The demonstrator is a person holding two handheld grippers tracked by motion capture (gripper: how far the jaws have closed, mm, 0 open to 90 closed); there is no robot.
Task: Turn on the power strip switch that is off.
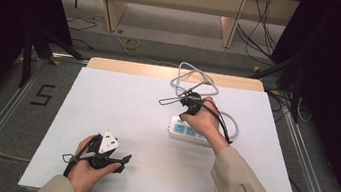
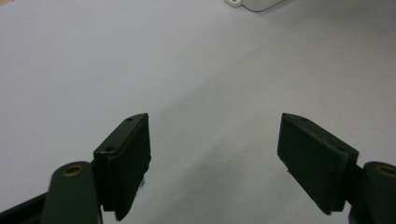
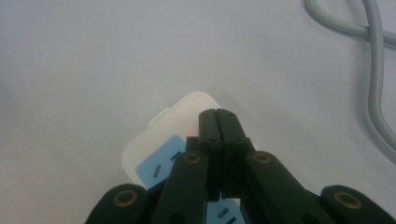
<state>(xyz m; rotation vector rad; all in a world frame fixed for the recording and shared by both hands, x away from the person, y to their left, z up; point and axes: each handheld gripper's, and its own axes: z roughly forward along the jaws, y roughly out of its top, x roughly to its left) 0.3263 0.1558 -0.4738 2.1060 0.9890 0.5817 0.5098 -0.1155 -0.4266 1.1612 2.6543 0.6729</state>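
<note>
A white power strip [image 1: 185,129] with light blue socket faces [image 3: 161,163] lies on the white table [image 1: 122,104], right of centre. Its grey cable [image 1: 196,79] loops toward the table's far edge. My right gripper [image 1: 182,114] points down at the strip's left end. Its jaws are shut with nothing between them, and its tips [image 3: 217,114] sit over the strip's end [image 3: 187,109], beside a small red light [image 3: 190,132]. Whether they touch the strip I cannot tell. My left gripper [image 1: 123,164] lies low near the front left, open and empty [image 2: 215,154], pointing toward the strip's corner [image 2: 252,3].
The grey cable [image 3: 373,70] runs past the right gripper on its right side. Bare white tabletop surrounds the left gripper. Beyond the table's far edge a wooden frame [image 1: 172,0] stands on the floor among loose wires.
</note>
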